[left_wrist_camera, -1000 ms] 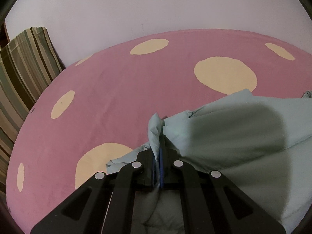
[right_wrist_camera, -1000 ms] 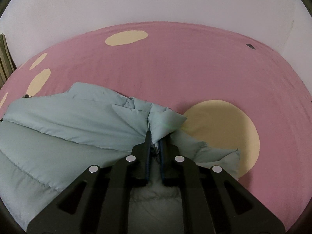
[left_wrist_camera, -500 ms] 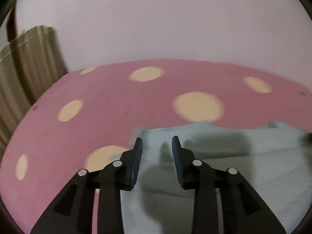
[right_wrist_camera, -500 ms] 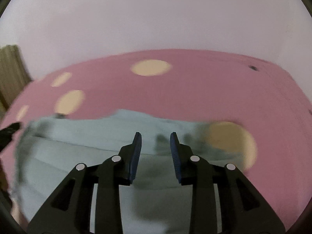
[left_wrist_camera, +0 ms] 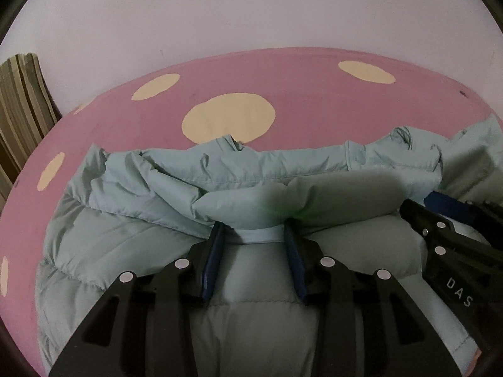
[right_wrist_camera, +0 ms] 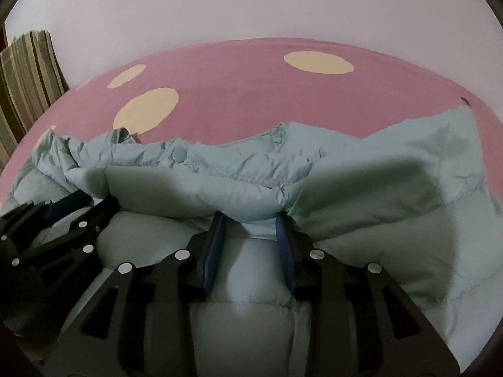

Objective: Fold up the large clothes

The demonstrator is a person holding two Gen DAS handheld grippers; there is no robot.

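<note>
A pale teal puffer jacket (left_wrist_camera: 151, 201) lies spread on the bed; it also fills the right wrist view (right_wrist_camera: 361, 188), with a snap button (right_wrist_camera: 179, 154) on its folded edge. My left gripper (left_wrist_camera: 254, 235) is open, its fingertips pushed under a puffy folded edge of the jacket, fabric between the jaws. My right gripper (right_wrist_camera: 251, 222) is open and stands the same way under the fold. Each gripper shows in the other's view, the right one (left_wrist_camera: 446, 232) close on the right, the left one (right_wrist_camera: 47, 229) close on the left.
The jacket rests on a pink bedsheet with cream dots (left_wrist_camera: 283, 72), also in the right wrist view (right_wrist_camera: 239, 88). A plain white wall (left_wrist_camera: 251, 9) runs behind the bed. A striped curtain (left_wrist_camera: 22, 100) hangs at the far left.
Both grippers let go of the jacket corners they were shut on, opened, lifted, and came down side by side at the jacket's folded edge nearer me.
</note>
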